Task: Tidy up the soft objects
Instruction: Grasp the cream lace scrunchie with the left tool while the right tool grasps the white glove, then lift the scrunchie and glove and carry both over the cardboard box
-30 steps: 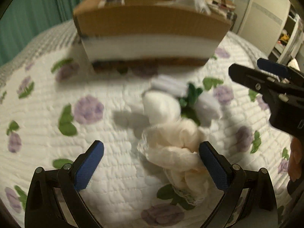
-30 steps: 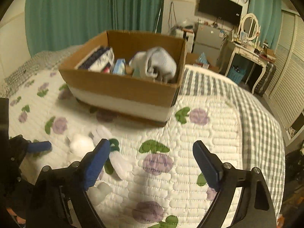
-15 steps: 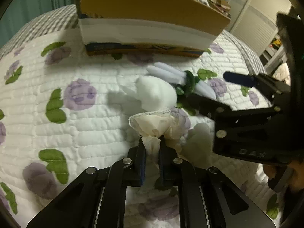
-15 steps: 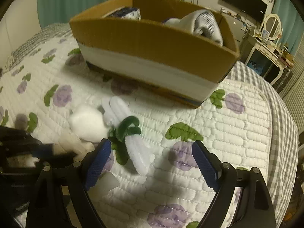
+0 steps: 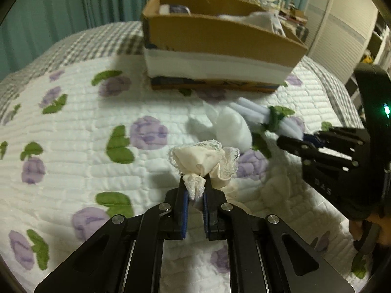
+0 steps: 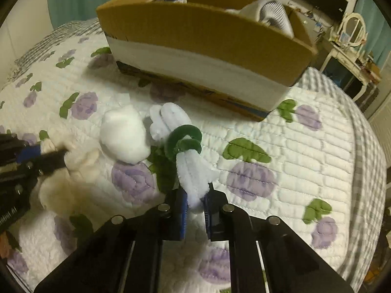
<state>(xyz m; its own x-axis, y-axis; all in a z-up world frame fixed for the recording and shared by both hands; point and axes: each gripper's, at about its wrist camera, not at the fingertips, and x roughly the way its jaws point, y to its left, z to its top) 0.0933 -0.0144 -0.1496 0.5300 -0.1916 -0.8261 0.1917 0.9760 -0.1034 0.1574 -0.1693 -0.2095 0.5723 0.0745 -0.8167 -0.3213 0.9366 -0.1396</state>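
1. Where the left wrist view begins, nearest the camera, the left gripper (image 5: 194, 195) is clenched on a cream lace-trimmed cloth (image 5: 204, 162); the blue pads pinch its lower gathered end, and the rest of the cloth bunches up just beyond the fingertips.
2. In the right wrist view, the right gripper (image 6: 195, 201) is clenched on the near end of a white pipe-cleaner bundle (image 6: 189, 168). The bundle runs away from the jaws and is bound at its middle by a green pipe-cleaner band (image 6: 184, 140).
3. Both items are over a white quilt (image 5: 73, 146) printed with purple flowers and green leaves. Whether the cloth is lifted clear of the quilt cannot be told.
4. Just beyond the cloth, and touching the left side of the bundle, a white cotton ball (image 6: 123, 136) lies on the quilt.
5. In the left wrist view the right gripper enters from the right edge, its tips at the bundle; part of a hand (image 5: 374, 227) shows behind it.
6. Farther off, a cardboard box (image 6: 202, 39) with a white band around its lower wall stands on the quilt, apart from the loose items. Soft goods, one of them striped (image 6: 273, 12), show above its rim.
7. Beyond the box hang teal curtains (image 5: 61, 12).
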